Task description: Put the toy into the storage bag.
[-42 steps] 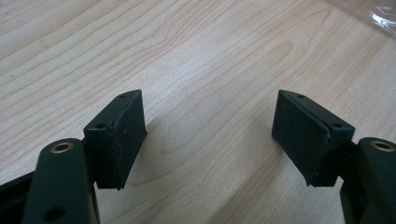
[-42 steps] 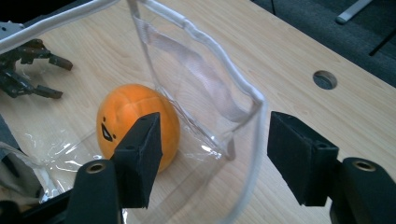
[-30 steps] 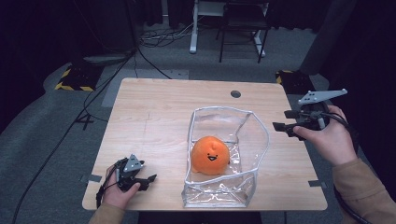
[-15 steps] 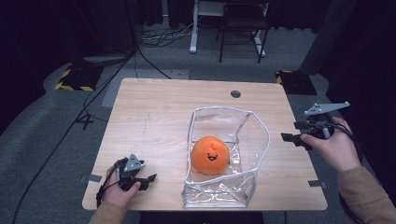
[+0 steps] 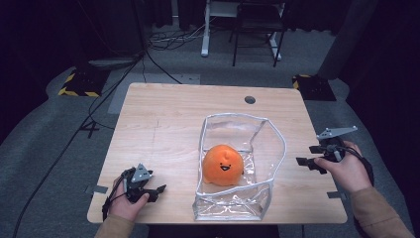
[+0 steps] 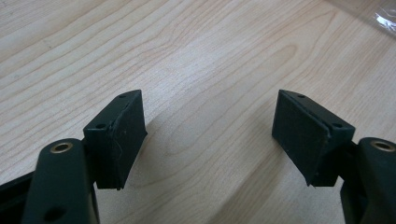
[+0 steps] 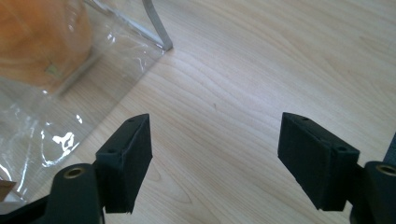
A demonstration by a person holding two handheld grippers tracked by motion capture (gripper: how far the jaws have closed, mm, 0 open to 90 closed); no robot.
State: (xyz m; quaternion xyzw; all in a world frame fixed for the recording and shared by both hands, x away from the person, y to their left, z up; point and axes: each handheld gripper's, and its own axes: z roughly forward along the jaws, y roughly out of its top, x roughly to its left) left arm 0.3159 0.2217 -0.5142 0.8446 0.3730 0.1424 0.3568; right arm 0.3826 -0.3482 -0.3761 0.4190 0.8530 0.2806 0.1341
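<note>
An orange plush ball with a smiling face (image 5: 223,165) sits inside a clear plastic bag (image 5: 277,144) that stands open in the middle of the wooden table (image 5: 163,129). My left gripper (image 5: 157,191) rests low at the table's near left corner, open over bare wood (image 6: 210,135). To the right of the bag, my right gripper (image 5: 304,157) hovers low near the table's right edge. Its jaws have just been opening and stand open with nothing between them (image 7: 215,158). In the right gripper view the bag (image 7: 70,116) and the plush ball (image 7: 42,42) lie ahead at the left.
A round cable hole (image 5: 250,99) marks the table's far side. Beyond the table stand a chair (image 5: 257,29) and a white desk leg (image 5: 204,34). Cables (image 5: 99,104) run over the grey floor at the left. A corner of the bag (image 6: 373,9) shows in the left gripper view.
My right hand has come down from above the table's right edge to just over the wood beside the bag, and its jaws stand wider. The left hand, bag and plush ball have not moved.
</note>
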